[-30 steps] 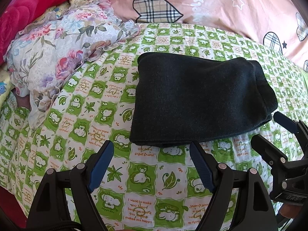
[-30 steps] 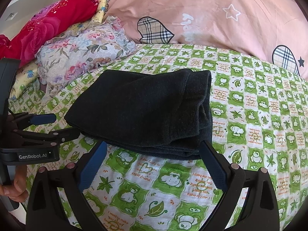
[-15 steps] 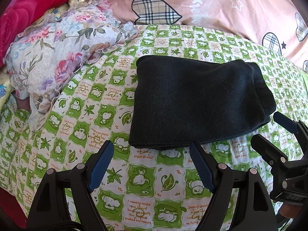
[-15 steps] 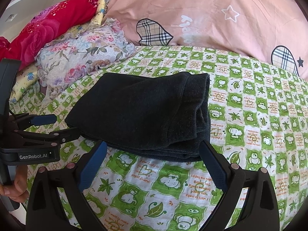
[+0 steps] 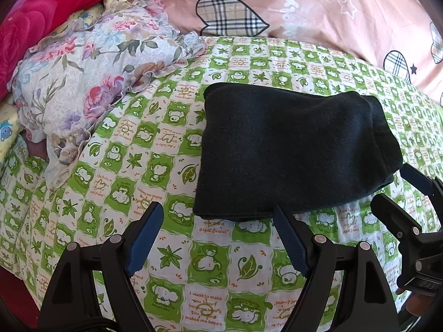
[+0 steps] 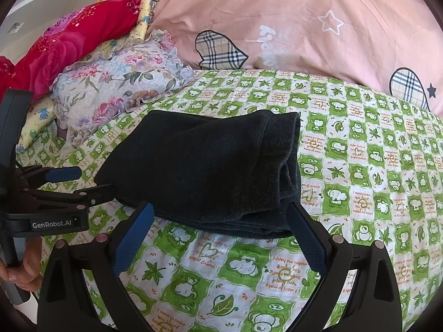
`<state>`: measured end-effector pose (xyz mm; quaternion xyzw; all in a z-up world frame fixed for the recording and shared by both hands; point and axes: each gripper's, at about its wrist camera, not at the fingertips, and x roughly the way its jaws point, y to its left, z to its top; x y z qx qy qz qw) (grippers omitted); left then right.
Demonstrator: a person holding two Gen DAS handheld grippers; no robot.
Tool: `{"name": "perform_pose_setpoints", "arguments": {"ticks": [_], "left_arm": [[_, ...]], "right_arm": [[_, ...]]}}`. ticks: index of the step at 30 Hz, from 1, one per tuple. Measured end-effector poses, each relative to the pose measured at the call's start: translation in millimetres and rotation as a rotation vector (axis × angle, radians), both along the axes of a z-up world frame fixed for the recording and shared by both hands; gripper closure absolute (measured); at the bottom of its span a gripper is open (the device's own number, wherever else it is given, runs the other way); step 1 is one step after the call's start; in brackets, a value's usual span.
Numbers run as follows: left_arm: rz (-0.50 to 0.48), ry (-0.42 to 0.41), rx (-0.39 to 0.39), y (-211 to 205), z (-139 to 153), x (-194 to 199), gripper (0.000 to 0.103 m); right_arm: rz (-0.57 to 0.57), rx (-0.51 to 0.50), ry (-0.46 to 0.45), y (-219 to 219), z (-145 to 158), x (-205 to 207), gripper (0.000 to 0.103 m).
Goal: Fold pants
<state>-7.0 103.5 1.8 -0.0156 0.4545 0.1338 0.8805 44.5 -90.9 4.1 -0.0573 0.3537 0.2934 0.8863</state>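
The dark pants (image 5: 293, 149) lie folded into a thick rectangle on the green-and-white checked sheet (image 5: 177, 243); they also show in the right wrist view (image 6: 205, 174). My left gripper (image 5: 218, 215) is open and empty, just in front of the bundle's near left corner. My right gripper (image 6: 218, 215) is open and empty, just in front of the bundle's near right edge. The left gripper also shows at the left of the right wrist view (image 6: 88, 182), and the right gripper at the right of the left wrist view (image 5: 396, 185).
A floral pillow (image 5: 91, 83) lies to the left of the pants. A red blanket (image 6: 63, 47) is piled behind it. A pink quilt with plaid hearts (image 6: 290, 25) runs along the far side. The sheet (image 6: 373, 166) stretches to the right.
Both grippers have drawn back a little from the folded pants, so the bundle sits slightly farther off. Both stay open. The pants have not moved.
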Motion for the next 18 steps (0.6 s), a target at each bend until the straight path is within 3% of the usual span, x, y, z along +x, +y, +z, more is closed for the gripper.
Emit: {"name": "perform_pose_setpoints", "arguments": {"ticks": [18], "left_arm": [[0.014,0.027,-0.028,-0.2,4.1,10.5,0.021]], "right_arm": [[-0.060,0.005,0.048,-12.1,0.7,10.9,0.006]]}}
